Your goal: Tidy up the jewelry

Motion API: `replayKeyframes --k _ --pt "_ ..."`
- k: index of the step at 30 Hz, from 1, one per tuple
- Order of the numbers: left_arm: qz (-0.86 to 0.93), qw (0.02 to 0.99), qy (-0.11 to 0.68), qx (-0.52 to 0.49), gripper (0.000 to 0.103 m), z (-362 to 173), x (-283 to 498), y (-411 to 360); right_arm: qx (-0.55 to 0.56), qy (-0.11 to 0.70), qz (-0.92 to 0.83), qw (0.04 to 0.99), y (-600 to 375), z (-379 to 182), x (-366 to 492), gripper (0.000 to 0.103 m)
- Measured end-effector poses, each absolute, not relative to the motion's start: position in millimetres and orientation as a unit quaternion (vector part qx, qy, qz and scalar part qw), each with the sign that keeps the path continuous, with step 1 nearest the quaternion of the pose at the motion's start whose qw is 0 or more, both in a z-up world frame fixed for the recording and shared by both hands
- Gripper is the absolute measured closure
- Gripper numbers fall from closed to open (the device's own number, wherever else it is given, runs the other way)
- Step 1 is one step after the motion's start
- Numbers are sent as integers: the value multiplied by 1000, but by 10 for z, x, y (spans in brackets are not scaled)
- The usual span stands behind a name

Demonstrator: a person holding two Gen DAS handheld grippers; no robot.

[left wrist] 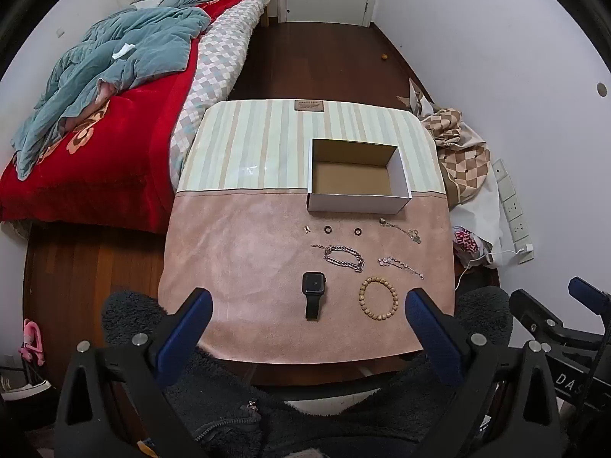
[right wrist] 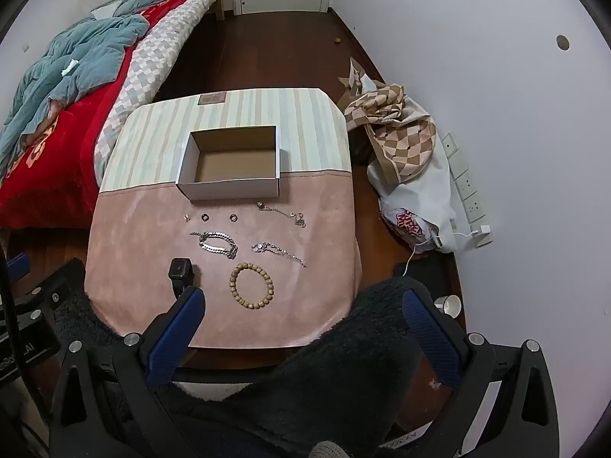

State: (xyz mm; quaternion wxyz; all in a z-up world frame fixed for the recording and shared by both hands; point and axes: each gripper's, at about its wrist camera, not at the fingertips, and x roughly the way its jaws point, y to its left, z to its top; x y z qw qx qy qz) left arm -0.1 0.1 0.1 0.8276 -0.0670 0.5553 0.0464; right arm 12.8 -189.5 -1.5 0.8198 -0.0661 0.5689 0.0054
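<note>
An open white cardboard box (left wrist: 358, 203) (right wrist: 233, 187) stands empty at the middle of the table. In front of it on the pink cloth lie a black smartwatch (left wrist: 314, 289) (right wrist: 180, 271), a wooden bead bracelet (left wrist: 378, 298) (right wrist: 252, 285), a thick silver chain bracelet (left wrist: 343, 258) (right wrist: 217, 244), two thin chains (left wrist: 401, 266) (right wrist: 278, 251), two dark rings (left wrist: 327, 230) (right wrist: 205, 216) and a small earring (left wrist: 306, 229). My left gripper (left wrist: 309, 305) is open and empty above the near table edge. My right gripper (right wrist: 301, 305) is open and empty, back from the table.
The small table (left wrist: 236, 267) (right wrist: 126, 267) has a striped far half. A bed with a red blanket (left wrist: 95, 160) lies at the left. A pile of bags (left wrist: 466, 160) (right wrist: 401, 141) and a power strip (right wrist: 467, 191) sit at the right wall. A white cup (right wrist: 450, 305) stands on the floor.
</note>
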Motion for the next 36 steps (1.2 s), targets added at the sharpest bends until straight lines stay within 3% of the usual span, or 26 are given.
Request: replayKeyframes --k 36 --pt "45 829 554 -67 0 70 39 -48 -64 558 3 828 -1929 82 94 0"
